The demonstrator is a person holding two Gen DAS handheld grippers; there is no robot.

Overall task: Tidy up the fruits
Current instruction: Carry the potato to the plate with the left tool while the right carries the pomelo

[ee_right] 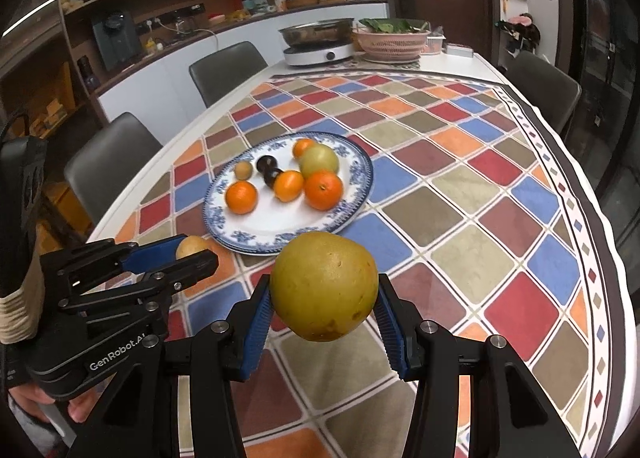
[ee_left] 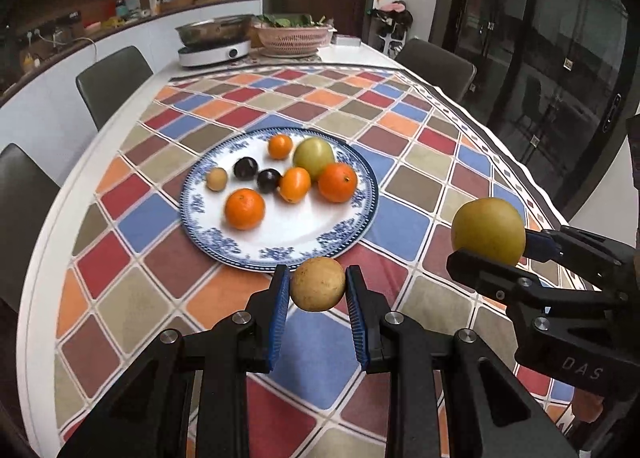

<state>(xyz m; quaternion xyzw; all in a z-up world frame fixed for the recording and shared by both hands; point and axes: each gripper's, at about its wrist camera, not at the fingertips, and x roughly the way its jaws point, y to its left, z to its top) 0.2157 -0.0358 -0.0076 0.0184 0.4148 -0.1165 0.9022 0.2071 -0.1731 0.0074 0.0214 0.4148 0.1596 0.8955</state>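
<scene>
1. Fingers (ee_left: pixel 280 298) of the left gripper (ee_left: pixel 318 294) clench a small tan round fruit (ee_left: pixel 317 284); the right gripper (ee_right: pixel 324 310) grasps a large yellow-green pear (ee_right: pixel 324 286), both held above the checked tablecloth (ee_right: pixel 480 218) on the table.
2. Just beyond sits the blue-patterned plate (ee_left: pixel 224 246), holding oranges (ee_left: pixel 245 208), two dark plums (ee_left: pixel 245 168) and a green fruit (ee_left: pixel 314 156).
3. Risk, as I judge it: the smooth pear is pinched only at its sides and could slip, or roll into the crowded fruits and knock one off the rim.
</scene>
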